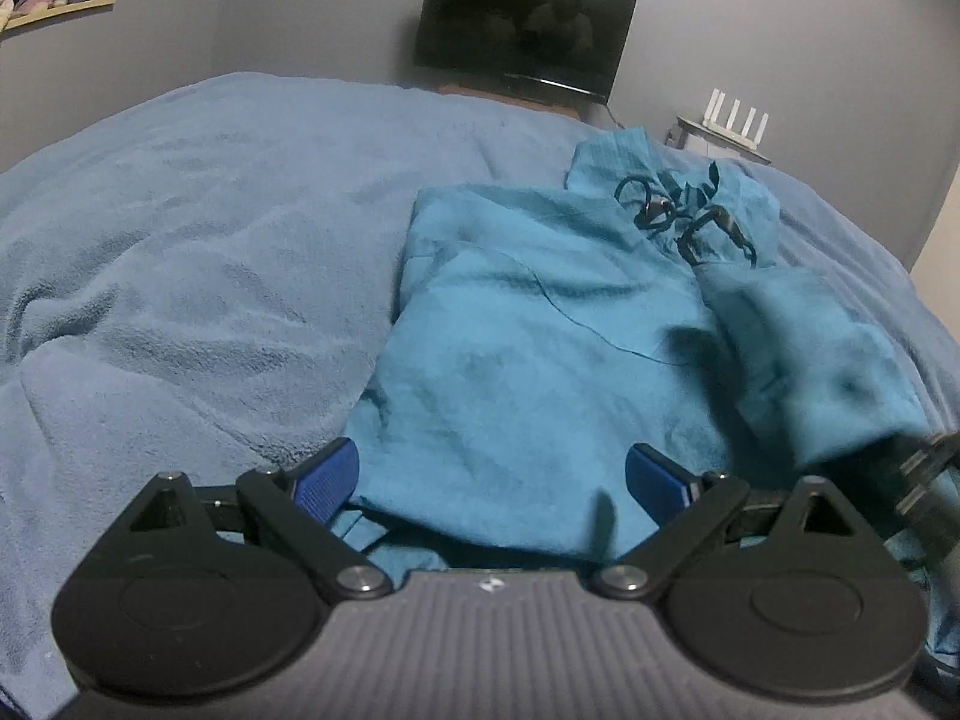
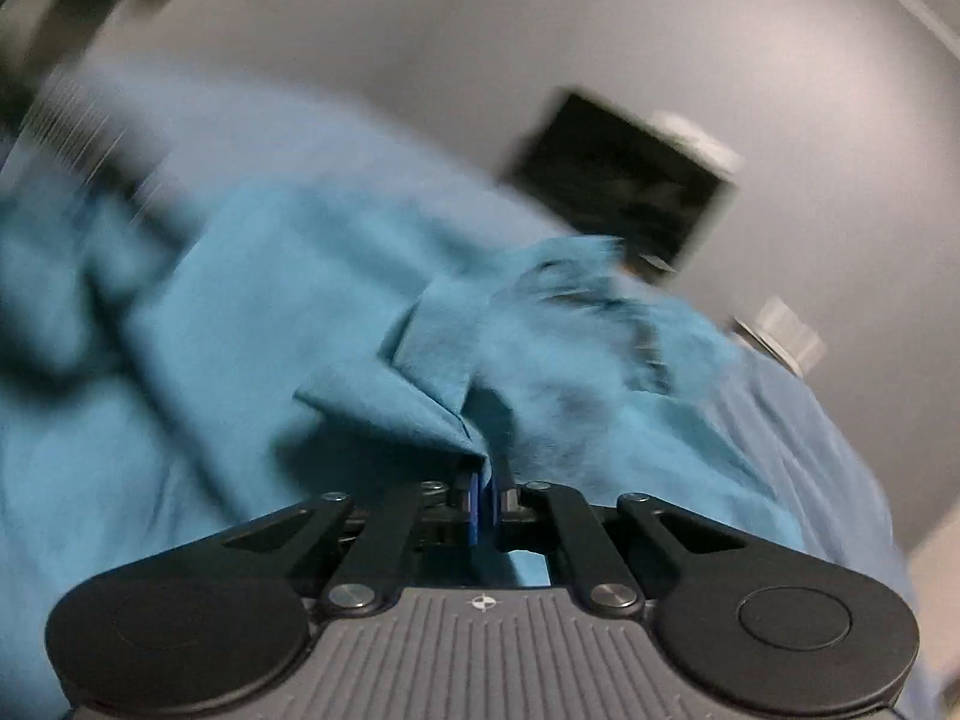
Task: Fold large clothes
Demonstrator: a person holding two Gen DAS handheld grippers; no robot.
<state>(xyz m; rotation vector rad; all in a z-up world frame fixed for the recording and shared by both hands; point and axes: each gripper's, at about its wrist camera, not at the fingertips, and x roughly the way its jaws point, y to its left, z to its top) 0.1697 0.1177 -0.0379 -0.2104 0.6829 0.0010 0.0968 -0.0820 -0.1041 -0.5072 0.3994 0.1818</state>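
A teal hooded garment (image 1: 540, 330) with black drawstrings (image 1: 690, 216) lies on the blue bed cover (image 1: 180, 270), hood end far from me. My left gripper (image 1: 492, 477) is open, its blue pads either side of the garment's near hem. My right gripper (image 2: 485, 492) is shut on a fold of the teal garment (image 2: 384, 396) and holds it up; that view is blurred by motion. In the left wrist view the right gripper's body (image 1: 924, 480) shows at the right edge with the lifted sleeve part (image 1: 828, 360) hanging from it.
A dark TV (image 1: 522, 30) hangs on the grey wall beyond the bed. A white router (image 1: 732, 126) stands on a small shelf at the right. A wooden shelf (image 1: 60, 6) with clothes is at the upper left.
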